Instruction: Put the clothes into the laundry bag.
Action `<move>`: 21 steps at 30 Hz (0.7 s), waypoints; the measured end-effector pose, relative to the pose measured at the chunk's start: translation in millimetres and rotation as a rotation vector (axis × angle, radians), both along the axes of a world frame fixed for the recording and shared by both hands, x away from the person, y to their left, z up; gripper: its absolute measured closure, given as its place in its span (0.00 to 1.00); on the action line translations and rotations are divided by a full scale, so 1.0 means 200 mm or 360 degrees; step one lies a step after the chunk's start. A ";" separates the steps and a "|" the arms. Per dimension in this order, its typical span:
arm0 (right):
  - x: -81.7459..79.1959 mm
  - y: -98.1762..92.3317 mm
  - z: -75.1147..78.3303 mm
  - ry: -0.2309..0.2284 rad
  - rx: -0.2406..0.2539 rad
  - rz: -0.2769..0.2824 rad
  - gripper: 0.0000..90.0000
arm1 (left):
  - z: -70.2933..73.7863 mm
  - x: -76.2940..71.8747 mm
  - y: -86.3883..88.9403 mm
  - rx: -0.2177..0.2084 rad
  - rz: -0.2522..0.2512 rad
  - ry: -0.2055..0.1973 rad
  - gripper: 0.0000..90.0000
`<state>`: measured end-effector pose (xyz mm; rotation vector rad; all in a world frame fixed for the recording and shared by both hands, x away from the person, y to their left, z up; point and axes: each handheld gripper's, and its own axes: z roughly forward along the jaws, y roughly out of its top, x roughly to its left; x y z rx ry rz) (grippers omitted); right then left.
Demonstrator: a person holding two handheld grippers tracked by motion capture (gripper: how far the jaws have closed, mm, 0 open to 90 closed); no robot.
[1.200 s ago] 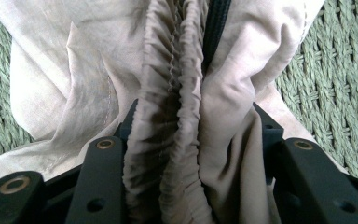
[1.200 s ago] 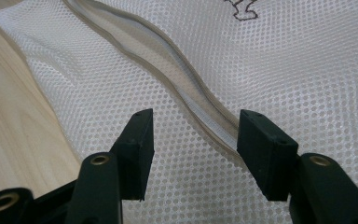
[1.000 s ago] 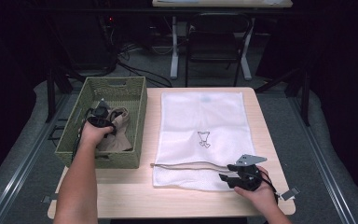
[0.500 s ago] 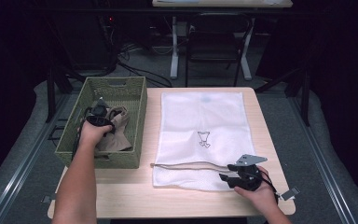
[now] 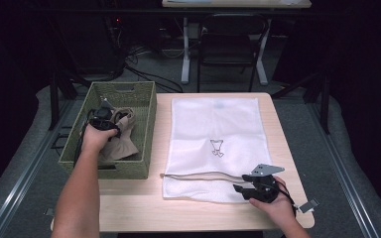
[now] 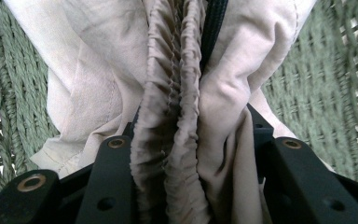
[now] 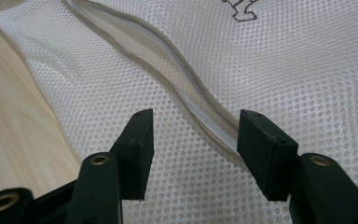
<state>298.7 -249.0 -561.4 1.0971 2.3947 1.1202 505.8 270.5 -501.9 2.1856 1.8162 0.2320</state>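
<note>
Left gripper view: soft, light beige garment [image 6: 177, 116] inside the green basket [image 5: 144, 106] is clamped at its gathered waistband by the left gripper [image 6: 191, 140], while the right gripper [image 7: 193, 140] is held apart over the mesh bag [image 7: 270, 60].

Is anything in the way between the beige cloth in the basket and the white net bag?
Yes. The basket's green woven wall stands between the beige cloth and the net bag. Past it, only bare table. The bag's zipper gapes partly open.
</note>
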 end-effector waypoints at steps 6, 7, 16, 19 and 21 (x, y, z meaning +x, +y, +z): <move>0.00 0.00 0.00 0.0001 0.0000 -0.0001 0.51 | 0.03 0.00 0.00 0.0031 -0.0009 -0.0009 0.66; 0.00 0.00 0.00 -0.0001 -0.0003 0.0000 0.51 | 0.05 0.00 0.00 0.0033 -0.0012 -0.0011 0.66; 0.00 0.00 0.00 -0.0002 -0.0003 0.0003 0.51 | 0.11 -0.01 -0.01 0.0023 -0.0037 -0.0024 0.66; 0.00 0.00 0.00 -0.0001 0.0002 0.0001 0.51 | 0.14 -0.02 -0.02 0.0018 -0.0042 -0.0039 0.66; 0.00 0.00 0.00 -0.0002 -0.0001 0.0004 0.51 | 0.17 -0.02 -0.02 0.0016 -0.0049 -0.0048 0.66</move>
